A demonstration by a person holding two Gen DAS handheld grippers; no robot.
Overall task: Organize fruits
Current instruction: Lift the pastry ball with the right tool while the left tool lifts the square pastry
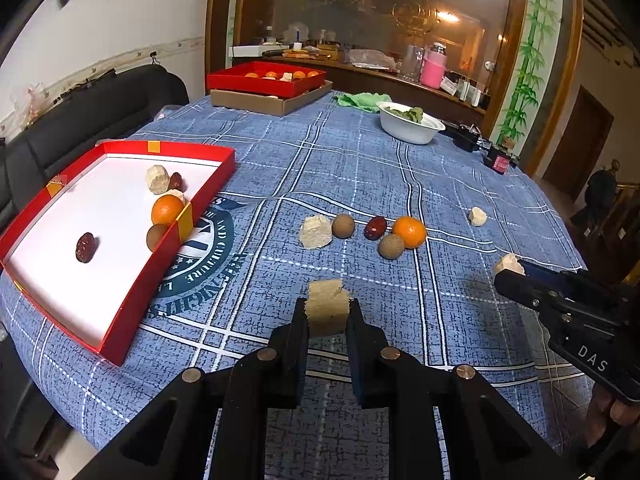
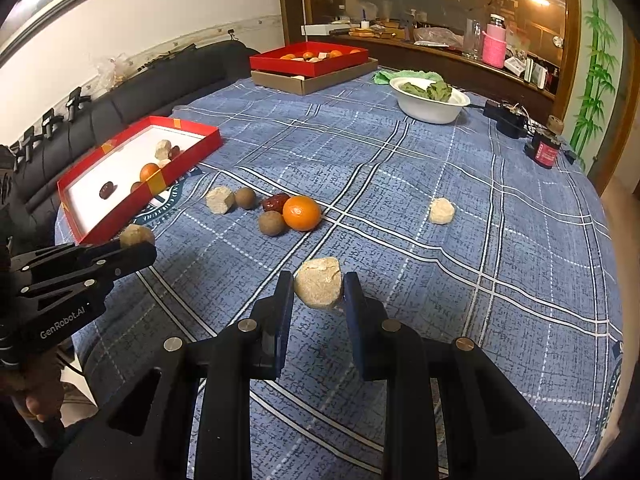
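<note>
My left gripper (image 1: pixel 327 306) is shut on a beige crumbly chunk (image 1: pixel 326 294), held over the blue cloth. My right gripper (image 2: pixel 318 280) is shut on a rounder beige chunk (image 2: pixel 319 285). Each gripper shows in the other's view: right gripper (image 1: pixel 505 276), left gripper (image 2: pixel 146 251). To the left lies a red tray (image 1: pixel 120 312) holding an orange (image 1: pixel 167 210), two dates, a brown longan and a beige chunk. In mid-table sit a beige chunk (image 2: pixel 219 200), two longans, a date (image 2: pixel 275 202) and an orange (image 2: pixel 301 213). Another beige chunk (image 2: pixel 441 211) lies apart at the right.
At the back, a second red tray (image 1: pixel 240 80) with fruit rests on a cardboard box. A white bowl (image 1: pixel 408 130) of greens and a green cloth stand back right, with small black devices (image 2: pixel 506 118) near the right edge. A black sofa (image 1: pixel 80 120) borders the left side.
</note>
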